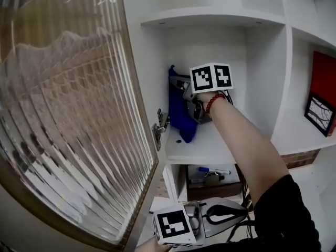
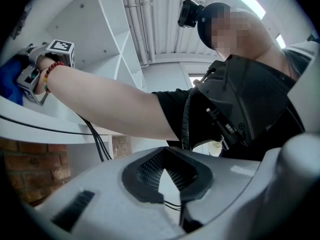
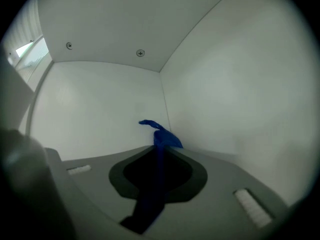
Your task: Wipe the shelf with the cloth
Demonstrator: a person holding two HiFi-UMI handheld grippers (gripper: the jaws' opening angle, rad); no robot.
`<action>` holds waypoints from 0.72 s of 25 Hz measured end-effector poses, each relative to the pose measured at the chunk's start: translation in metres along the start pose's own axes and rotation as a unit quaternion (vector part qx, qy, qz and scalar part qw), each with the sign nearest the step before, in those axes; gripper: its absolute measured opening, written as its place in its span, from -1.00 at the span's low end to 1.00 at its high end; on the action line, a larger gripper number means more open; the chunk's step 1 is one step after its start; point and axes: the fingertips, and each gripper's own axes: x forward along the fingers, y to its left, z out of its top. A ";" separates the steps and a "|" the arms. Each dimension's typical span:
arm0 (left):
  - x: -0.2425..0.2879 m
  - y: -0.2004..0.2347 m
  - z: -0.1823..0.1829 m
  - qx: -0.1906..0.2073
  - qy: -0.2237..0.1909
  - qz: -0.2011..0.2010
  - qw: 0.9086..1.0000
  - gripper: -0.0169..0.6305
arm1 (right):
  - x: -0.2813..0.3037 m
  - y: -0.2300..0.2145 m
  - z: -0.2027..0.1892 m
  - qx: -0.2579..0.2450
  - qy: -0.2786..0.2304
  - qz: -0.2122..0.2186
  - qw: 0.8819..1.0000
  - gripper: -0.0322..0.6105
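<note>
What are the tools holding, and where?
The right tool pinches the cloth near its upper end; the rest hangs down. The left tool holds nothing.

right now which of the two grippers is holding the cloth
The right gripper, up over the white shelf: its jaws pinch the blue cloth. The left gripper hangs low, jaws together on nothing.

The crumpled deep-blue fabric cloth (image 1: 180, 117) hangs in a long upright fold — its top pinched between the closed right tongs (image 3: 160, 151), its lower end touching the flat white shelf board (image 1: 202, 148) near its left edge.
</note>
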 end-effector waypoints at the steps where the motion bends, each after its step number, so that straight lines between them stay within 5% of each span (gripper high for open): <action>1: -0.001 -0.001 0.001 -0.003 -0.003 0.002 1.000 -0.95 | 0.001 -0.002 -0.001 0.006 0.002 -0.005 1.000 -0.79; 6: -0.009 -0.006 0.002 0.002 0.010 0.008 1.000 -0.95 | -0.016 0.012 -0.006 -0.020 0.021 0.004 1.000 -0.74; 11: 0.001 -0.021 0.013 0.006 0.008 -0.001 1.000 -0.94 | -0.054 0.074 -0.013 -0.002 0.030 0.121 0.992 -0.74; 18: 0.023 -0.039 0.014 0.027 0.013 -0.045 0.999 -0.95 | -0.078 0.112 -0.040 0.022 0.073 0.196 0.978 -0.74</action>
